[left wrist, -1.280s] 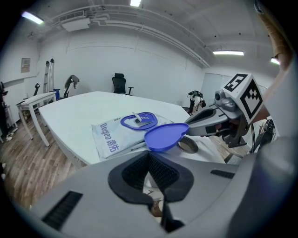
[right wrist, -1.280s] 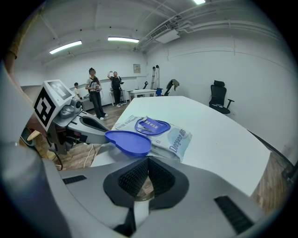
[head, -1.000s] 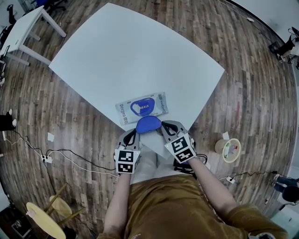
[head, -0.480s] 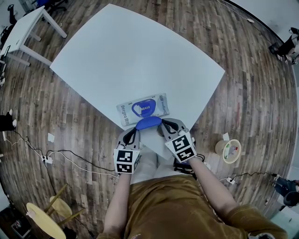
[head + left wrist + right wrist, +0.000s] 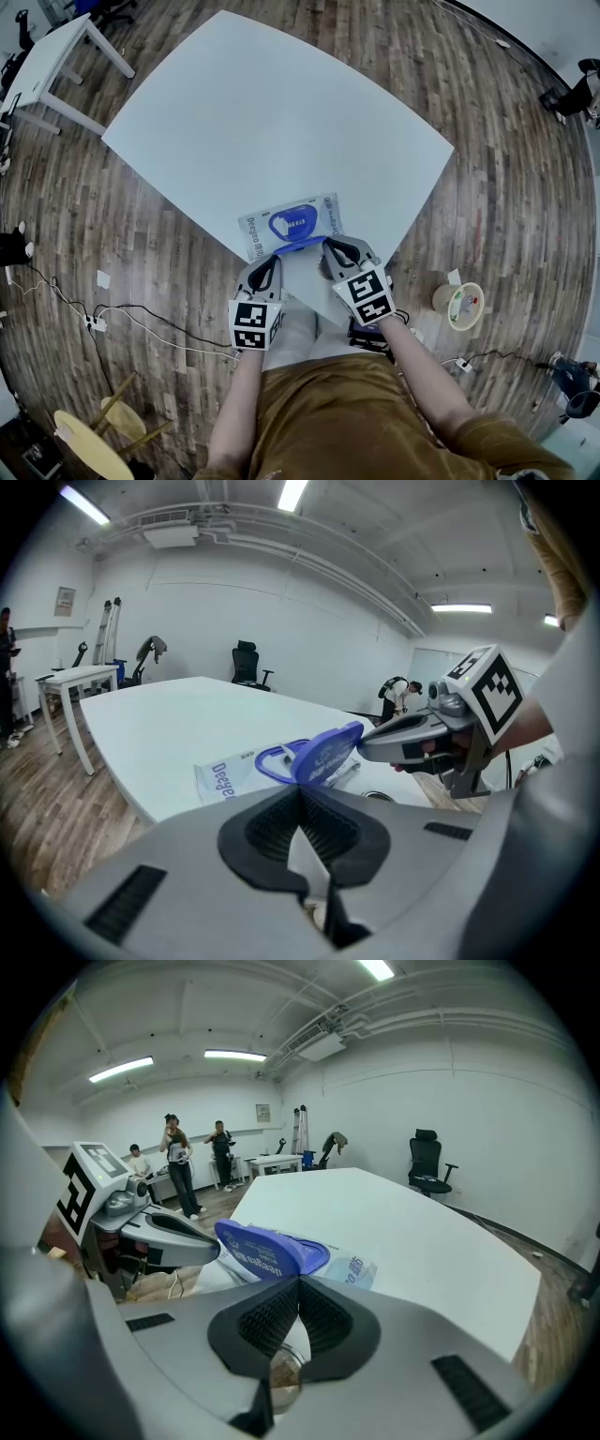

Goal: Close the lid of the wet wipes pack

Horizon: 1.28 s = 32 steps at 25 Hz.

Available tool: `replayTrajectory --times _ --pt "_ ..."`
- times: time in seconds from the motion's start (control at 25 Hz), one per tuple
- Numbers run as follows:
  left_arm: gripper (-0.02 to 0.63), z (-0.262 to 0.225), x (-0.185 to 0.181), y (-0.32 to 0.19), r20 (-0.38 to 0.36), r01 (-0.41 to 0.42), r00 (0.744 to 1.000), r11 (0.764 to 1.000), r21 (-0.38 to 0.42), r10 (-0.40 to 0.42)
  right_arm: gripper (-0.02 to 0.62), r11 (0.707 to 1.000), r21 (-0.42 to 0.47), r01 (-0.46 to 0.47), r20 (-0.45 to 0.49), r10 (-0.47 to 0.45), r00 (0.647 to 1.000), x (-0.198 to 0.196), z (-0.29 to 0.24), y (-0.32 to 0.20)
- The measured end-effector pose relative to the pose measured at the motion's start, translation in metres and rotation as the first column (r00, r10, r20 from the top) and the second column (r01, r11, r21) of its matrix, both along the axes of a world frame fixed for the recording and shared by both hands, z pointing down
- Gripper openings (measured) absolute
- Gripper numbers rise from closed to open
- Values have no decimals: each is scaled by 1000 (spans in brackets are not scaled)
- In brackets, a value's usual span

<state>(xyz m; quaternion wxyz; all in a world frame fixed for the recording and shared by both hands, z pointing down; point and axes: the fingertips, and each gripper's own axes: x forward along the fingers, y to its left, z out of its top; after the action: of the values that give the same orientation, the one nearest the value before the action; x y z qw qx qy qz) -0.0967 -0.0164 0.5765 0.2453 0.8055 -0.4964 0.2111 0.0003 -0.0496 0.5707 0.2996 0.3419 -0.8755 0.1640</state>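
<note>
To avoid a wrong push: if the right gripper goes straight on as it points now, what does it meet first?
Probably the half-raised blue lid, directly ahead of the shut right gripper and perhaps touching it; depth is unclear.

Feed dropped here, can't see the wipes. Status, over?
Left gripper and right gripper shut, empty, tips by the lid. Blue plastic flip lid half up, not closed on white wet wipes pack. Nothing else on the pack.
</note>
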Motion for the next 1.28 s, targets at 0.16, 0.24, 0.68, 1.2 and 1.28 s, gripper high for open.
replayTrajectory --times 0.16,0.24,0.68,1.2,1.28 --pt "-8 -5 0 -7 -17 -1 1000 1000 10 2 6 1000 7 -16 2 16 1000 0 -1 -7" --pt "-8 -7 -1 -12 -18 -7 1000 1000 15 7 6 1000 10 -29 4 29 1000 -2 -3 -11" --pt "-8 -5 -10 -31 -27 -22 999 1000 10 23 6 999 11 -53 -8 53 999 -7 -2 -30" --pt "-8 -5 -12 -48 -36 -32 999 999 11 33 6 997 18 -78 10 77 997 -10 -7 -50" --pt "-8 -6 -13 -50 -35 -32 999 999 14 32 6 997 20 -75 10 75 997 -11 -8 -51"
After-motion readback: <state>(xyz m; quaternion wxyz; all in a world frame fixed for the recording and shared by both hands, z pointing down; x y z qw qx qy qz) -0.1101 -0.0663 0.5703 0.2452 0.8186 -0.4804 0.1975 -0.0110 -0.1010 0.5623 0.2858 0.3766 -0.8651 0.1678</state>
